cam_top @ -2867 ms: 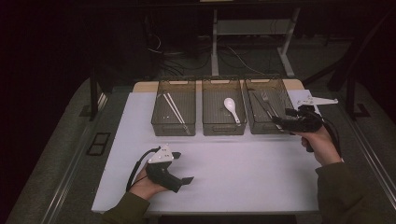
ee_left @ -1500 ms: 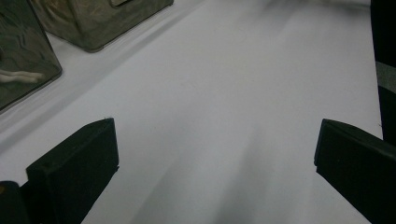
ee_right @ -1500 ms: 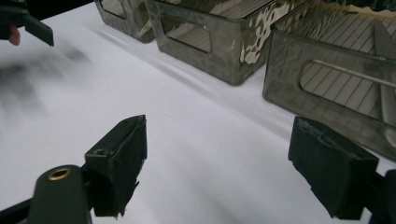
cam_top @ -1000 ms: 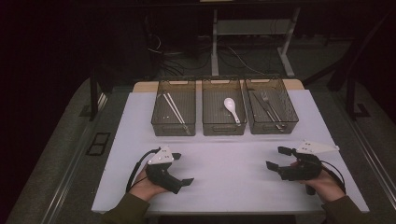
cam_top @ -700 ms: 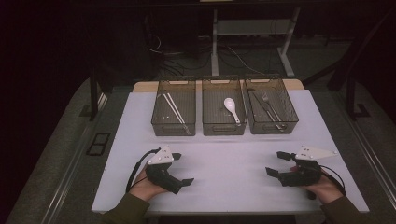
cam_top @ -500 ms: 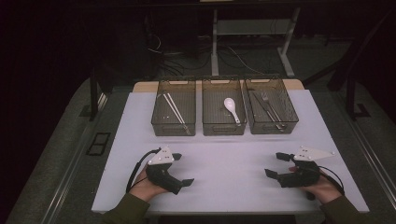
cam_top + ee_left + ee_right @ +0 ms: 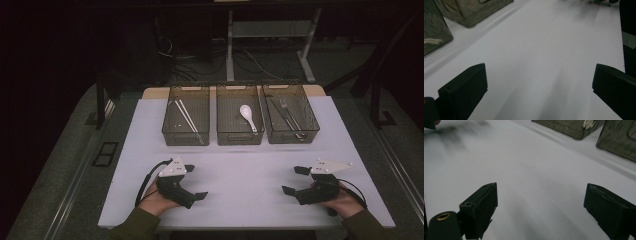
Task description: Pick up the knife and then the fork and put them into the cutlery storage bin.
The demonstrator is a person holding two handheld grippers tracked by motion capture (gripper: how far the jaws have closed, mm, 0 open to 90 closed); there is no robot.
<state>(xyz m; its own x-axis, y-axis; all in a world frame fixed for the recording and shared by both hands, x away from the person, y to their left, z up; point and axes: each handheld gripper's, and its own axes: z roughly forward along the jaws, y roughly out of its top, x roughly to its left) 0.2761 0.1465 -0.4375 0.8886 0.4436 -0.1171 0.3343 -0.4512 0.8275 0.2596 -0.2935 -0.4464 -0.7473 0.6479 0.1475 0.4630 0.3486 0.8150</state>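
Note:
Both grippers rest low over the white table top (image 7: 250,170), near its front edge. My left gripper (image 7: 196,181) is at the front left and points right; its jaws stand wide apart with bare table between them, as the left gripper view (image 7: 537,85) confirms. At the front right, my right gripper (image 7: 294,180) points left toward it. Its jaws have just been opening and are open with nothing between them, as seen in the right gripper view (image 7: 541,202). A hand holds each gripper from below.
Three clear bins stand in a row at the back of the table. The left bin (image 7: 166,125) holds chopsticks (image 7: 187,120), the middle bin (image 7: 222,125) a white spoon (image 7: 247,117), and the right bin (image 7: 312,122) a fork and knife (image 7: 287,115). Dark floor surrounds the table.
My right gripper has come back from beside the right bin to the front right of the table and settled there, its jaws a little wider. The left gripper has not moved.

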